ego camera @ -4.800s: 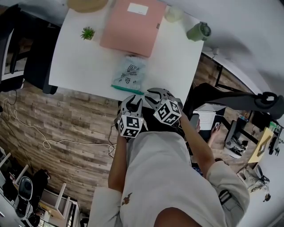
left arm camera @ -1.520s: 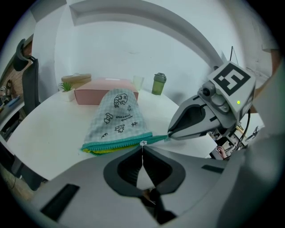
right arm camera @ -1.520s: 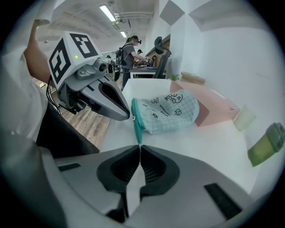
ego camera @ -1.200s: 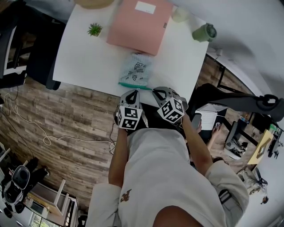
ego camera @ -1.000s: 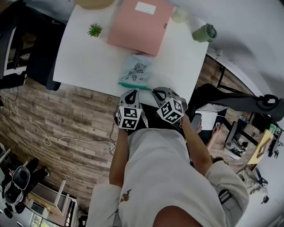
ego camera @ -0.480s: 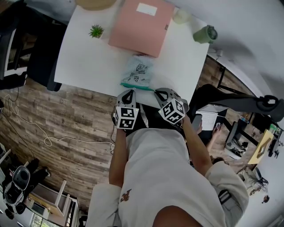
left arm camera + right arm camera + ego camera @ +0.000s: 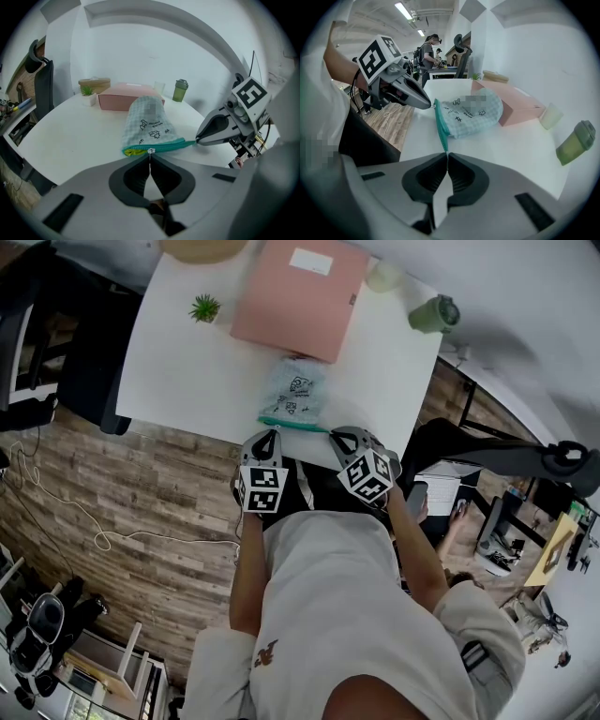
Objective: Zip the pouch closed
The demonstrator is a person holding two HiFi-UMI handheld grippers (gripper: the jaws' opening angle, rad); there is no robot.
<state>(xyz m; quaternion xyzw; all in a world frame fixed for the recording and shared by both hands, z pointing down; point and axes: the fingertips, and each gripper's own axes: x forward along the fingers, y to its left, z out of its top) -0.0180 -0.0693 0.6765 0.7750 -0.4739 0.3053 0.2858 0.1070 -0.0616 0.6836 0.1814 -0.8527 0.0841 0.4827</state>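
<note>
**White table, checked pouch: both grippers pinched on the zip**

White table (image 7: pixel 187 362) in an open office w/ wood-look floor (image 7: pixel 141 493); pink box (image 7: pixel 298 292), small plant (image 7: pixel 204 307) & green cup (image 7: pixel 434 312) at the far side. The pouch (image 7: pixel 147 124), pale checked fabric, lies flat at the near edge, zip (image 7: pixel 173 145) toward the person. The left gripper (image 7: pixel 150 157) is closed tight on the small white zip pull (image 7: pixel 150 151). Yellow lining (image 7: pixel 133 151) shows beyond the pull, so that stretch looks unzipped. The right gripper (image 7: pixel 446 157) is closed on the teal tape end (image 7: pixel 442 138), anchoring the other corner. The pouch looks light, soft & prob. near empty: it'd slide or bunch w/out that anchor. Best holds are the two in use, w/ the fabric kept taut btwn them.
</note>
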